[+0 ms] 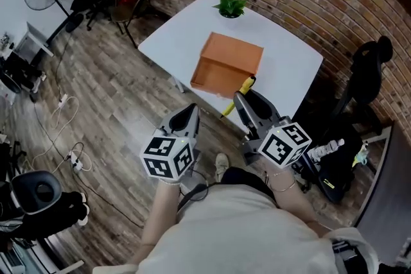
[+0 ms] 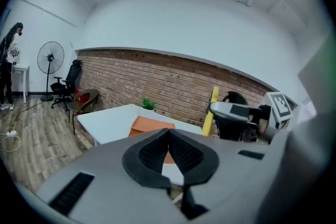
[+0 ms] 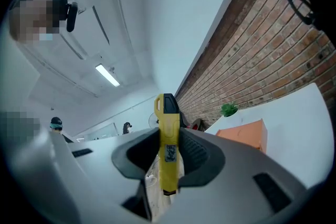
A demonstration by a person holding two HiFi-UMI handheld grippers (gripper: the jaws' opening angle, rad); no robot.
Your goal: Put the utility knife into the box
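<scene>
Fingers (image 3: 198, 153) of right gripper (image 1: 244, 99) clamped on yellow utility knife (image 3: 168, 139), so it's gripping it. Knife stands upright between pads, black end on top in right gripper view. Left gripper (image 2: 169, 136) is empty, fingers closed tip to tip. From head view, both grippers are held out over wooden floor (image 1: 115, 106), just short of white desk (image 1: 180, 29). Orange box (image 1: 231, 64) sits on desk, with small green plant (image 1: 230, 5) behind it at far edge. Knife not in box yet, its end is near box's front corner.
</scene>
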